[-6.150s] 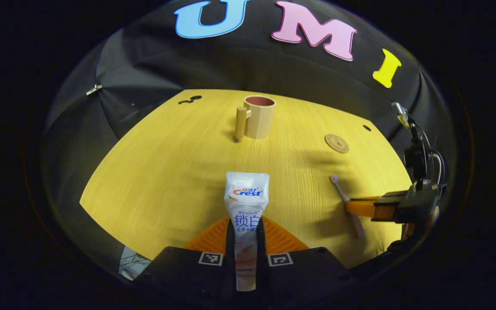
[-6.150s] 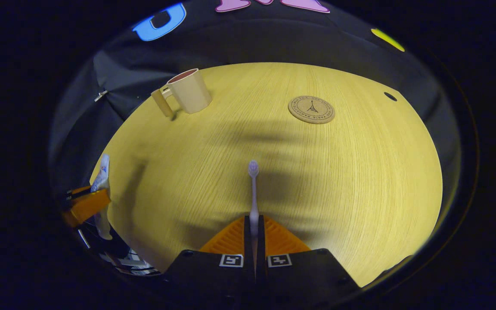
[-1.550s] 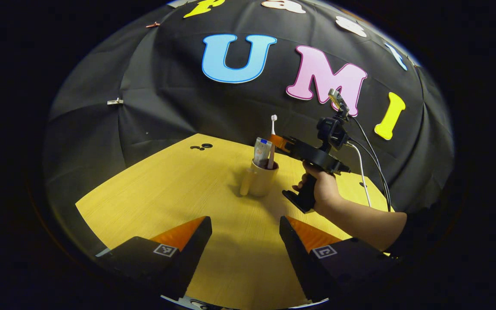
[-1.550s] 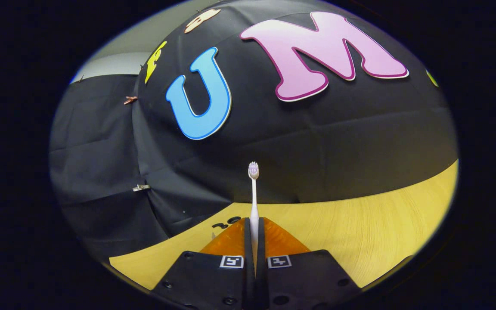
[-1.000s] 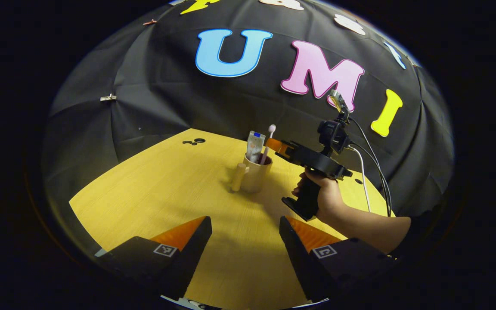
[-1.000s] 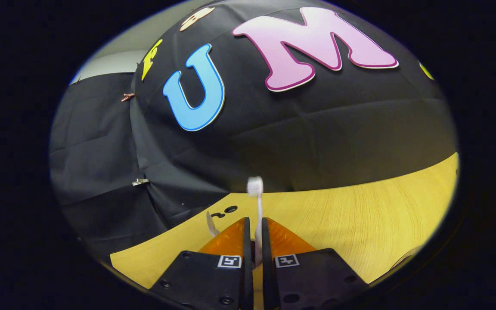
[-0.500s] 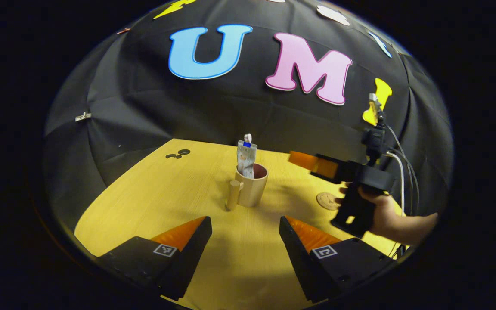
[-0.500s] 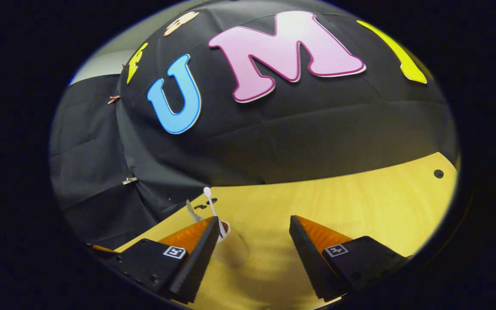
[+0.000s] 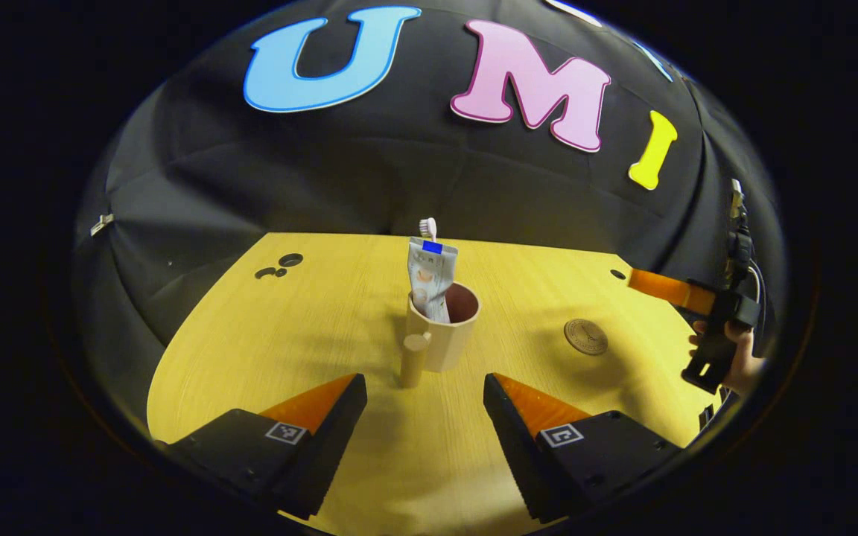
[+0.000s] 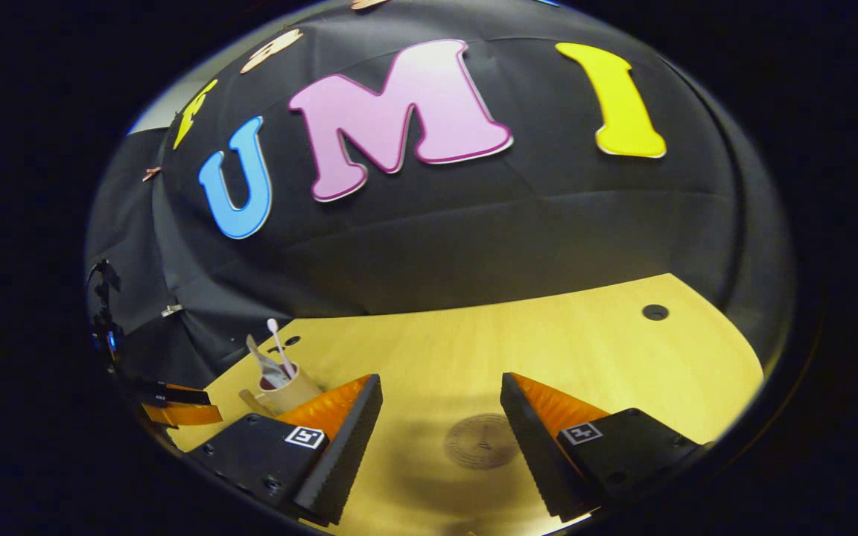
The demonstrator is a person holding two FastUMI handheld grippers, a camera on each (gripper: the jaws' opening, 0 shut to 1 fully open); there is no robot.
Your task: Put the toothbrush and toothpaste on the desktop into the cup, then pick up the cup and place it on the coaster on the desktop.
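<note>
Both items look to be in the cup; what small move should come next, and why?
Probably ease the open left gripper forward to straddle the cup: toothpaste and toothbrush stand inside it, the cup sits straight ahead between its fingers, and the coaster lies bare to the cup's right. The right gripper is open and off to the side.

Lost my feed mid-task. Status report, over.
Left gripper open, right gripper open, both empty. Toothbrush and toothpaste in cup; cup not on coaster. Path looks unobstructed.

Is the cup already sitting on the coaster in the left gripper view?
No, the cup stands on the bare desktop, with the coaster apart to its right.
</note>
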